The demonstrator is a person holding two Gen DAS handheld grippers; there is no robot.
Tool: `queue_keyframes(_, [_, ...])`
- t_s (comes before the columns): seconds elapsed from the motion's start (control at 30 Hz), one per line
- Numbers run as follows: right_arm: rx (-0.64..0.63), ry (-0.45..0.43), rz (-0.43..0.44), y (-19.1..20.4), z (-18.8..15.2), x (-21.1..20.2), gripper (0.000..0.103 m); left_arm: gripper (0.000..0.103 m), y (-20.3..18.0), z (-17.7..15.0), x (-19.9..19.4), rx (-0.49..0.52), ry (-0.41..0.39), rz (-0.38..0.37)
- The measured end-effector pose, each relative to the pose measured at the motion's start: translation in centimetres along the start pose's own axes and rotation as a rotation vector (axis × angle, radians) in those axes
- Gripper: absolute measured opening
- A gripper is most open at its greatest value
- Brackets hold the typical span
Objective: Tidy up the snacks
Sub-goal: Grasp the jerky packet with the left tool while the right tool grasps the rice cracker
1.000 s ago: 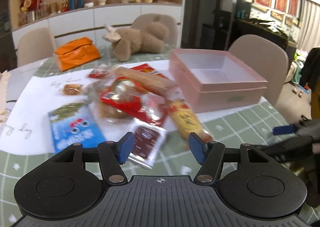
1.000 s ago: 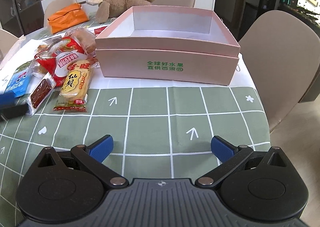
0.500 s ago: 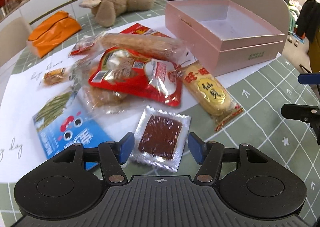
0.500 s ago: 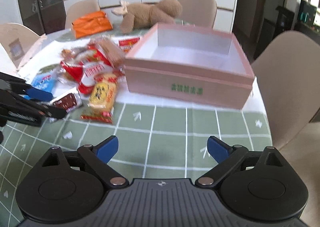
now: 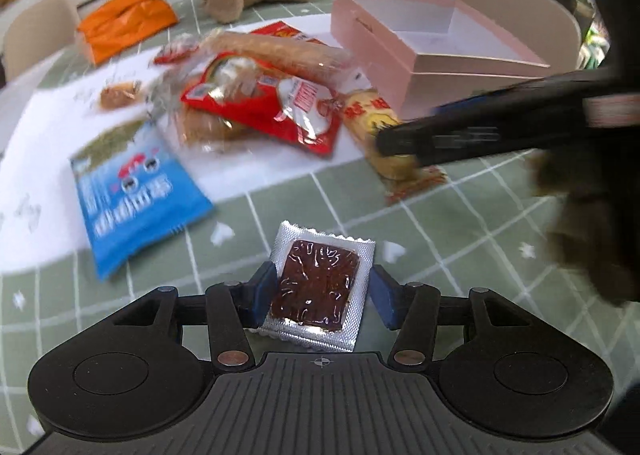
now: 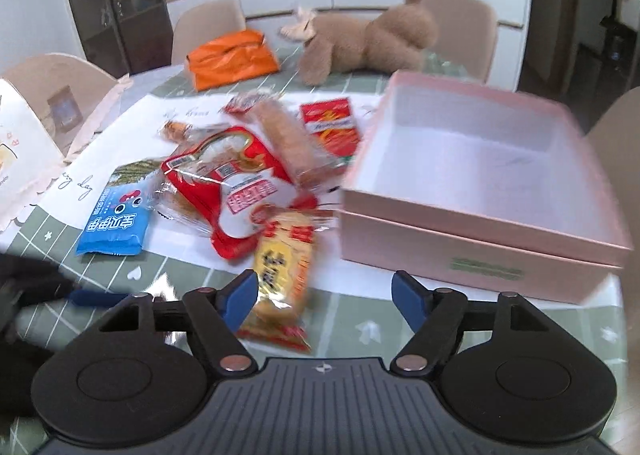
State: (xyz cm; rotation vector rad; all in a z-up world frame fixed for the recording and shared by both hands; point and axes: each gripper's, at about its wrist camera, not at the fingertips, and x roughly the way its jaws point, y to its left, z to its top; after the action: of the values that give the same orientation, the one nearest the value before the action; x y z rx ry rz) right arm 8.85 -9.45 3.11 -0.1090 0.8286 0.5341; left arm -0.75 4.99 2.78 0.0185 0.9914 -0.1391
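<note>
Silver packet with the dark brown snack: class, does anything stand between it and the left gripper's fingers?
Nothing visible does. The silver packet lies flat on the green tablecloth, already between the open fingers of the left gripper. The blue packet lies off to its left, and the right gripper reaches over the yellow packet farther back.

You get bright, even daylight; motion blur smears the snacks (image 5: 260, 103) and box (image 6: 480, 191), and the fisheye bends the edges.

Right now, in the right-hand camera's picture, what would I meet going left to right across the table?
Blue snack packet → red-and-white snack bag → yellow rice cracker packet → open pink box.
</note>
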Motion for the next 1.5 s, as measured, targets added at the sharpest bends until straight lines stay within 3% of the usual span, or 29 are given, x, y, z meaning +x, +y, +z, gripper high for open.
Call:
queue_keyframes(0.07, [-0.012,0.027,0.021,0.9,0.5,1.8,0.065,0.055,-0.1,-0.1,-0.2,0.001,0.006,-0.023])
queue_keyframes(0.2, [-0.134,0.043,-0.017,3.1,0.3,3.2,0.039,0.055,-0.2,-0.2,-0.4,0.013,0.019,-0.071])
queue_keyframes(0.27, [-0.155,0.056,0.007,3.4,0.2,2.5,0.035,0.055,-0.2,-0.2,-0.4,0.020,0.024,-0.078])
queue_keyframes(0.4, [-0.099,0.043,0.037,1.4,-0.7,-0.6,0.034,0.055,-0.1,0.3,-0.1,-0.003,0.030,-0.080])
queue_keyframes(0.57, [-0.040,0.042,-0.025,-2.1,-3.7,-4.9,0.034,0.055,-0.9,1.0,0.6,0.026,0.029,-0.068])
queue_keyframes(0.67, [-0.004,0.058,-0.061,-3.8,-5.5,-6.3,0.034,0.055,-0.6,1.2,0.7,0.009,0.030,-0.117])
queue_keyframes(0.77, [0.013,0.072,-0.098,-4.5,-7.2,-7.0,0.034,0.054,0.8,1.3,0.8,-0.075,0.030,-0.193])
queue_keyframes(0.83, [0.024,0.085,-0.102,-4.7,-7.9,-7.0,0.034,0.048,1.5,1.3,0.9,-0.120,0.028,-0.215])
queue_keyframes(0.93, [0.009,0.085,-0.121,-4.1,-8.4,-6.7,0.037,0.031,1.2,1.2,0.8,-0.102,0.023,-0.159])
queue_keyframes(1.13, [-0.074,0.058,-0.159,-2.7,-8.2,-6.4,0.040,0.032,-0.8,1.1,0.7,-0.025,0.000,-0.085])
queue_keyframes(1.5, [-0.054,0.040,-0.155,-3.0,-8.1,-6.4,0.046,0.041,-1.3,1.0,1.2,-0.011,-0.036,-0.130])
